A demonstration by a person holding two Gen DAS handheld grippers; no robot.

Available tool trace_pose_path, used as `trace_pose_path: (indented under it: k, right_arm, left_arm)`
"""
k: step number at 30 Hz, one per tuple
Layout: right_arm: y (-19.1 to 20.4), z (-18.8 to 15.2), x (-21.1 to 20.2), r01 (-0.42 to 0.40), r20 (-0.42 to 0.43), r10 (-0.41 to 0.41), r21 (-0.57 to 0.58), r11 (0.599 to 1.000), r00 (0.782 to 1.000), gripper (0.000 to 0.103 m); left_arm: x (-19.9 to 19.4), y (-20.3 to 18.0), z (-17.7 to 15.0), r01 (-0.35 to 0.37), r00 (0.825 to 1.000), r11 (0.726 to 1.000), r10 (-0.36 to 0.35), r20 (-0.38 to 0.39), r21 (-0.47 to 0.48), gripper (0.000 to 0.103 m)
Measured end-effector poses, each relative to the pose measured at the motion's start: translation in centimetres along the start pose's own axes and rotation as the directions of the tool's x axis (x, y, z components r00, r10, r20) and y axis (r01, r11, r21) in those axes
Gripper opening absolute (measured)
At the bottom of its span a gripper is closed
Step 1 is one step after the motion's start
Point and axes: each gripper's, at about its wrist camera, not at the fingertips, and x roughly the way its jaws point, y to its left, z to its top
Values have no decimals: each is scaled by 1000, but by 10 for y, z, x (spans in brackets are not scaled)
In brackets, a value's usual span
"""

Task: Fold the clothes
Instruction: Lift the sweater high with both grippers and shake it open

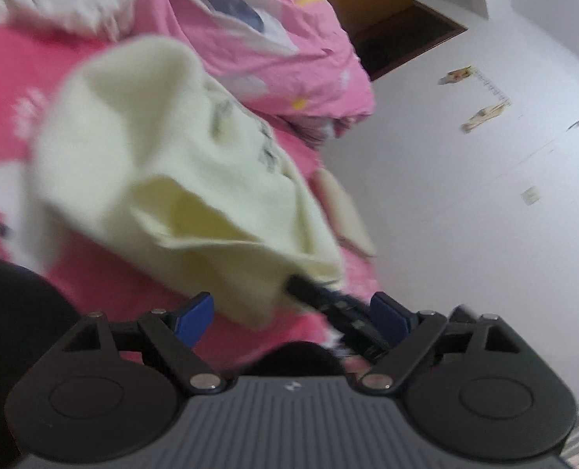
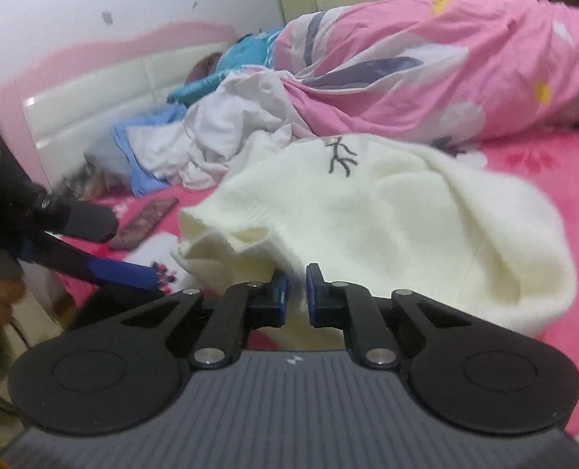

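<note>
R gripper (image 2: 297,293) has its jaws narrow, pinched on an edge of the cream knit sweater (image 2: 387,226), w/ the fabric running between the two blue pads. From that pinch the sweater spreads away ahead & to the R of the tool, bunched and partly lifted over the pink bed sheet (image 2: 543,164); the small antler-like motif sits on the far side, straight ahead. Its long axis looks to run roughly L-to-R across the R tool's view, but the heap is too crumpled to be sure. L gripper (image 1: 289,316) is wide, nothing between its pads; in its own view the sweater fills the space ahead & to the L, blurred, w/ the R tool's fingers reaching into the cloth just ahead-R of it. In the R wrist view the L tool comes in from the L side, near the sweater's ribbed open edge but apart from it. So the R tool is on the cloth, the L tool is the free one & nearer the loose ribbed end. Judgement: whatever comes next likely turns on the L tool taking that near-L edge so the cloth can be stretched between both tools; how far the folding has got can't be read from this crumpled state. Behind, a pink duvet (image 2: 426,66) & a white/blue clothes pile (image 2: 219,136) lie well beyond.
</note>
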Motion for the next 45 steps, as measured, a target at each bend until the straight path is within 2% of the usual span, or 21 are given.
trace_pose_path:
  k: [3, 9, 13, 15, 17, 18, 20, 22, 25, 28, 29, 30, 31, 32, 34, 38, 39, 42, 45]
  right_arm:
    - [2, -6, -5, -39, 16, 38, 20, 999, 999, 8]
    - [4, -15, -12, -119, 39, 116, 57, 991, 992, 8]
    - [13, -19, -16, -164, 46, 162, 48, 985, 986, 7]
    - [21, -21, -18, -181, 52, 180, 24, 983, 982, 7]
    - [28, -24, -21, -209, 62, 209, -1, 978, 976, 7]
    - [30, -26, -22, -202, 63, 203, -19, 979, 977, 7]
    - [31, -31, -24, -208, 49, 209, -39, 977, 977, 7]
    - [29, -32, -30, -229, 27, 231, -40, 972, 973, 9]
    - [21, -24, -44, -243, 10, 243, -42, 969, 970, 16]
    - [7, -2, -62, -224, 7, 224, -53, 973, 975, 30]
    - [3, 6, -68, -218, 6, 218, -55, 974, 976, 38]
    - [-4, 22, -68, -222, 12, 222, -30, 975, 975, 46]
    - [-8, 40, -64, -230, 10, 231, -10, 973, 973, 50]
    - [-3, 48, -45, -221, -28, 220, -25, 975, 975, 56]
    - [6, 63, -7, -202, -103, 196, -54, 978, 975, 59]
    - [24, 94, 68, -172, -250, 138, -117, 978, 958, 75]
    - [29, 102, 87, -165, -285, 122, -133, 977, 951, 81]
    - [43, 125, 143, -150, -387, 69, -183, 972, 920, 81]
    - [56, 149, 200, -140, -481, 11, -233, 962, 877, 82]
  left_arm:
    - [18, -3, -1, -15, 1000, 1000, 15, -11, -7, 89]
    - [34, -6, 0, 30, 1000, 999, -30, 2, -34, 90]
    - [38, -4, -3, -9, 1000, 1000, 9, 14, -29, 89]
    - [41, -2, -6, -35, 999, 999, 35, 12, -21, 83]
    - [45, 2, -8, -68, 998, 997, 68, 1, -24, 57]
    - [48, 4, -8, -83, 996, 996, 83, -11, -26, 52]
    - [53, 9, -8, -114, 993, 993, 113, -35, -29, 27]
    - [59, 12, -8, -136, 989, 990, 134, -54, -26, 11]
    - [66, 10, -10, -166, 984, 986, 166, -59, 15, 9]
    - [68, 0, -15, -204, 977, 974, 208, -37, 97, 8]
    - [69, -3, -17, -216, 975, 968, 222, -28, 125, 8]
    - [69, -7, -19, -229, 972, 962, 235, -20, 152, 8]
    - [70, -10, -21, -242, 969, 954, 247, -11, 178, 7]
    - [70, -13, -24, -253, 966, 946, 259, -2, 202, 7]
    - [65, -16, -29, -261, 964, 937, 265, 14, 231, 7]
    - [59, -20, -36, -269, 963, 922, 267, 46, 280, 7]
    - [58, -21, -37, -271, 962, 917, 267, 54, 292, 7]
    - [54, -22, -41, -277, 961, 909, 268, 73, 311, 6]
    - [50, -20, -43, -284, 959, 908, 270, 87, 307, 6]
